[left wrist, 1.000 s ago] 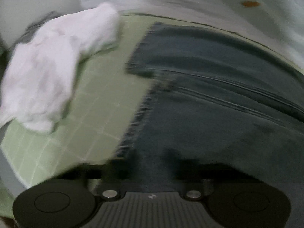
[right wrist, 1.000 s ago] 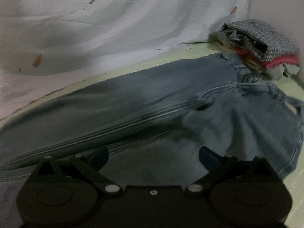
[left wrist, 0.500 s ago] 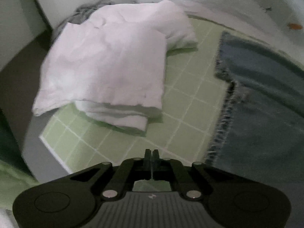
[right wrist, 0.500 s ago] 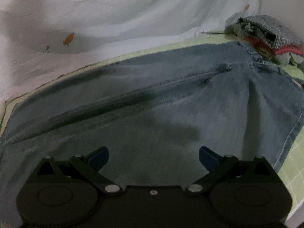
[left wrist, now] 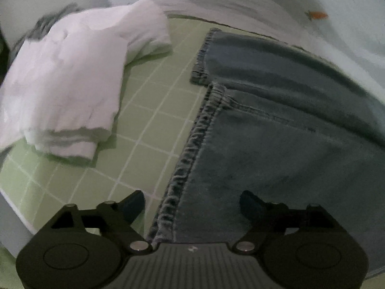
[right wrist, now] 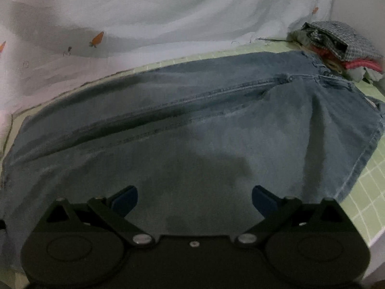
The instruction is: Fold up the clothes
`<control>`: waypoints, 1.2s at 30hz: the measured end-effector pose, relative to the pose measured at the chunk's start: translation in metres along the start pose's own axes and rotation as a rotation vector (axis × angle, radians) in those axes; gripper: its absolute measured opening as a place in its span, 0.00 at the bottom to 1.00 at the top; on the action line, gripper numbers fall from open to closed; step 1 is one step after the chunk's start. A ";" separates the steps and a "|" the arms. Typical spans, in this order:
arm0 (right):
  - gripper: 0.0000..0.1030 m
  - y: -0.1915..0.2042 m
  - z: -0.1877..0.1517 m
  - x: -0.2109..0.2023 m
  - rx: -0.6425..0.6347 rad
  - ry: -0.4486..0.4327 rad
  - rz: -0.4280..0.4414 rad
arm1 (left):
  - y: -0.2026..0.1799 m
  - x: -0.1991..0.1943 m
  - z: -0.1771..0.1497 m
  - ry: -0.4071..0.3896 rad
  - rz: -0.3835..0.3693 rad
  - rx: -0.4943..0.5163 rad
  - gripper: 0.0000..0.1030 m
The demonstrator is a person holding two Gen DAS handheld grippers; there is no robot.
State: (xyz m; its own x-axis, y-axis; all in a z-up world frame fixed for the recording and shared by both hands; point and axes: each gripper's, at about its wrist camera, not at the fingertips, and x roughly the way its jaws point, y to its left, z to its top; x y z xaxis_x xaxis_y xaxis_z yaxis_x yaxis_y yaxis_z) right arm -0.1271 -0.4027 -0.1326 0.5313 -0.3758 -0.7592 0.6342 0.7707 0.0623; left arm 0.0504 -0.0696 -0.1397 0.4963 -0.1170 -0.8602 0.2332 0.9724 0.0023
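Blue jeans (right wrist: 216, 130) lie flat on a green gridded mat (left wrist: 144, 125), folded lengthwise with one leg over the other, and fill most of both wrist views. Right wrist view: the legs run off to the left, the waistband sits far right, and a long stitched seam (right wrist: 192, 98) crosses the middle of the denim. Just beyond the waistband, at the far right, a stack of clothes (right wrist: 336, 45) with a checked grey piece on top and something red or pink under it; whether it touches the jeans is not clear. Behind the mat hangs or lies a pale sheet (right wrist: 192, 16) printed with small orange carrots. Right hand-held gripper (right wrist: 194, 198): jaws wide apart, blue-padded fingertips (right wrist: 125, 200) low over the near part of the denim, gripping nothing; contact with the cloth cannot be judged. Left wrist view: the two leg hems (left wrist: 204, 110) end on the mat, puckered stitching along their edges, the far hem reaching a little further left than the near one. Left of the hems, apart from them with bare mat between, a folded white garment (left wrist: 69, 82). Left hand-held gripper (left wrist: 192, 203): also spread wide and empty, straddling the near hem, left fingertip over the mat, right fingertip over denim.
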 end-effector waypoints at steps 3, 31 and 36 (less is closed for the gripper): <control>1.00 0.011 -0.005 -0.003 -0.081 0.006 -0.008 | 0.000 -0.005 -0.008 -0.038 0.002 -0.002 0.79; 1.00 -0.064 0.003 0.006 0.215 -0.055 0.101 | 0.000 -0.058 -0.001 -0.076 0.052 -0.189 0.74; 1.00 -0.133 0.005 0.017 0.392 -0.050 0.084 | -0.034 -0.076 0.002 -0.115 0.017 -0.192 0.84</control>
State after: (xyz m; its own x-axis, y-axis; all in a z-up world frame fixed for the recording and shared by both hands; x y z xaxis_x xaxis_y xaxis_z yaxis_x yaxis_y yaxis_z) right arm -0.1993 -0.5140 -0.1504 0.6112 -0.3515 -0.7092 0.7481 0.5491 0.3726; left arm 0.0065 -0.0938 -0.0733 0.5933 -0.1115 -0.7973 0.0661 0.9938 -0.0898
